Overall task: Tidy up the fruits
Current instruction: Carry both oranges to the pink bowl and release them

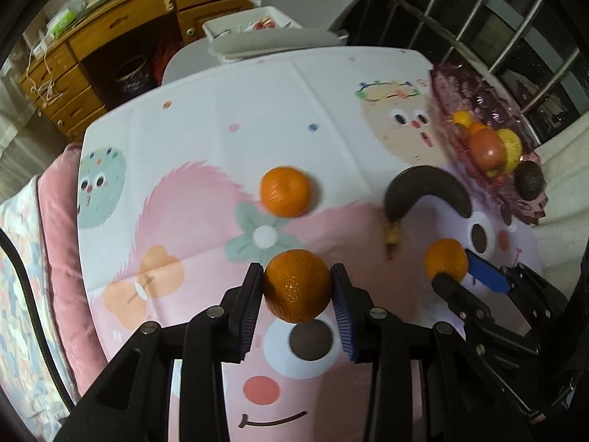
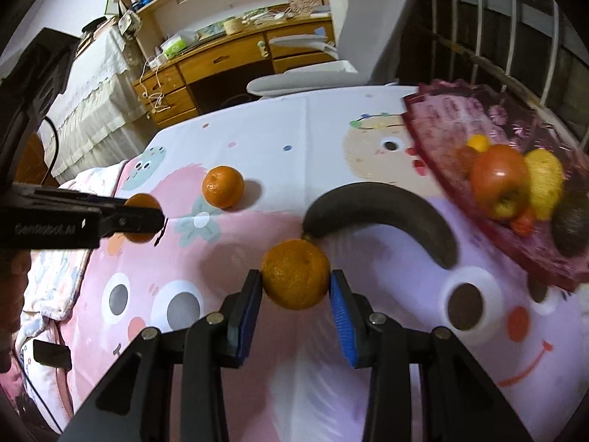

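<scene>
My left gripper is shut on an orange, held a little above the cartoon tablecloth. My right gripper is shut on a second orange; in the left wrist view the right gripper shows at the right with its orange. The left gripper also appears at the left of the right wrist view. A third orange lies loose on the cloth. A blackened banana lies near a purple tray.
The tray at the table's right edge holds a red apple, a yellow fruit, a dark avocado and small orange fruits. A grey chair and a wooden desk stand beyond the table. Pink bedding lies at the left.
</scene>
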`<act>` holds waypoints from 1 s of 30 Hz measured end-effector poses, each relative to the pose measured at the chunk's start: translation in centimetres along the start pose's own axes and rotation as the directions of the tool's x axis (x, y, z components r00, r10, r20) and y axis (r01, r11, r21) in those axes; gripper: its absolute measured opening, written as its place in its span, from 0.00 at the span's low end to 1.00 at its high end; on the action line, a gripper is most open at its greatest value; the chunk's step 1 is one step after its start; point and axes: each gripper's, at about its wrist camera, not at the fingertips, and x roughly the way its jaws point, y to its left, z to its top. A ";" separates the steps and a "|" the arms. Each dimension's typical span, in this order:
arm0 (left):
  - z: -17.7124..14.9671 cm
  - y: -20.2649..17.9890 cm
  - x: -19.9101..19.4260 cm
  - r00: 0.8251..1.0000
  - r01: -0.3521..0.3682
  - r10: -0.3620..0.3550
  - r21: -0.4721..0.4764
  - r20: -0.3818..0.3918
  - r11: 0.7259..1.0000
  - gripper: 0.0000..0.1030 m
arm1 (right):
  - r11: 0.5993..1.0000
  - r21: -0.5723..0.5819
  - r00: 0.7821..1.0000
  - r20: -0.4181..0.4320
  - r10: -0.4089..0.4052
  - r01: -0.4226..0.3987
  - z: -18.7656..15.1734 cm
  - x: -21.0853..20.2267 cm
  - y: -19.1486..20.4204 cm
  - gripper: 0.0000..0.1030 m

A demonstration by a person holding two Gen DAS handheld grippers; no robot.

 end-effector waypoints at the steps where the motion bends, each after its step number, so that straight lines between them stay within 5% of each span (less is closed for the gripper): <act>1: 0.1 -0.4 -0.3 1.000 0.004 -0.004 0.006 0.006 1.000 0.35 | 1.000 0.004 1.000 0.005 -0.002 0.002 -0.1 -0.6 -0.3 0.37; 21: 8.2 -13.0 -2.2 0.991 -0.025 0.020 0.037 0.130 0.999 0.35 | 0.997 -0.049 0.998 0.019 0.053 -0.052 1.5 -8.5 -9.1 0.37; 30: 11.0 -17.8 -0.4 0.994 0.000 -0.003 0.027 0.105 1.000 0.35 | 0.995 -0.056 0.997 -0.008 0.079 -0.080 3.4 -8.7 -14.2 0.37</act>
